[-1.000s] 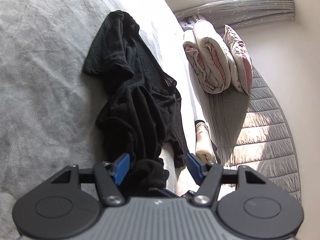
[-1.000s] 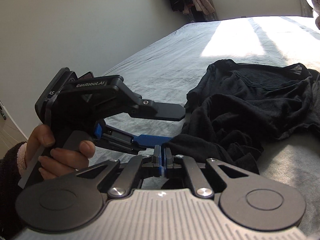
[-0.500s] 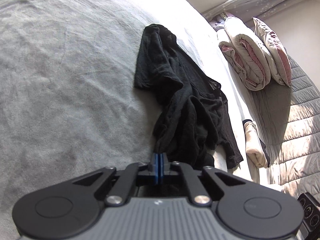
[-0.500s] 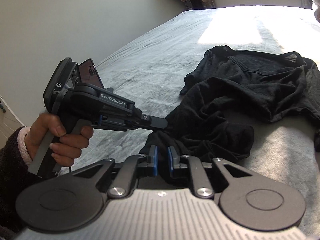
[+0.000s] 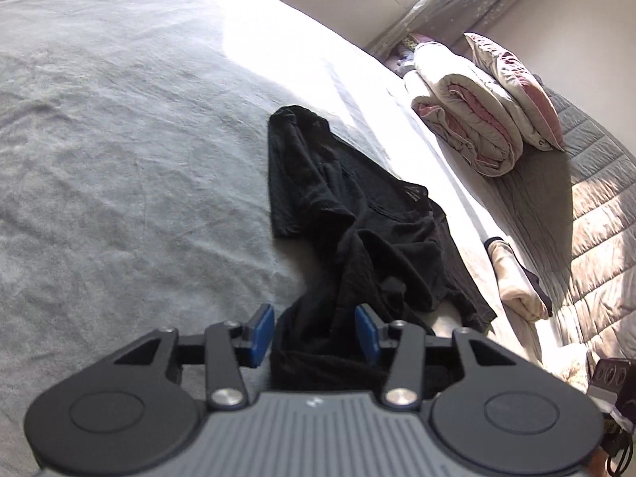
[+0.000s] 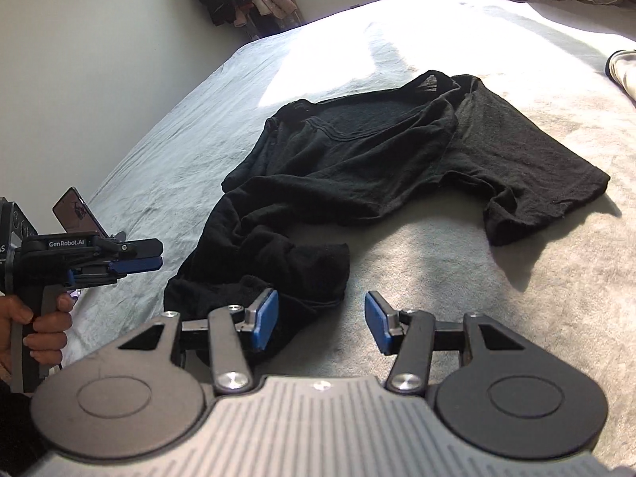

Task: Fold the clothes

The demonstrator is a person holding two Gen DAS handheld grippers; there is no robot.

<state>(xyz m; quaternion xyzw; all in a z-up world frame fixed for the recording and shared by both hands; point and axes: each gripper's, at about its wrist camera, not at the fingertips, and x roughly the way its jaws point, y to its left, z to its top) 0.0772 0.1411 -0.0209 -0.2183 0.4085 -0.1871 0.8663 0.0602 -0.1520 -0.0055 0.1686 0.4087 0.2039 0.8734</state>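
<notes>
Black tee [image 6: 381, 167] lies crumpled on the grey bedsheet [image 5: 119, 167], mid-bed, well short of the rolled duvet [image 5: 473, 119] at the far end. My left gripper [image 5: 314, 328] is opening: pads abt half apart, the tee's near hem bunched btwn them, not pinched. My right gripper [image 6: 321, 320] is opening too, just beside the tee's near edge; left pad over cloth, right pad over bare sheet, nothing clamped. Left hand [image 6: 35, 318] wraps the other handle.
</notes>
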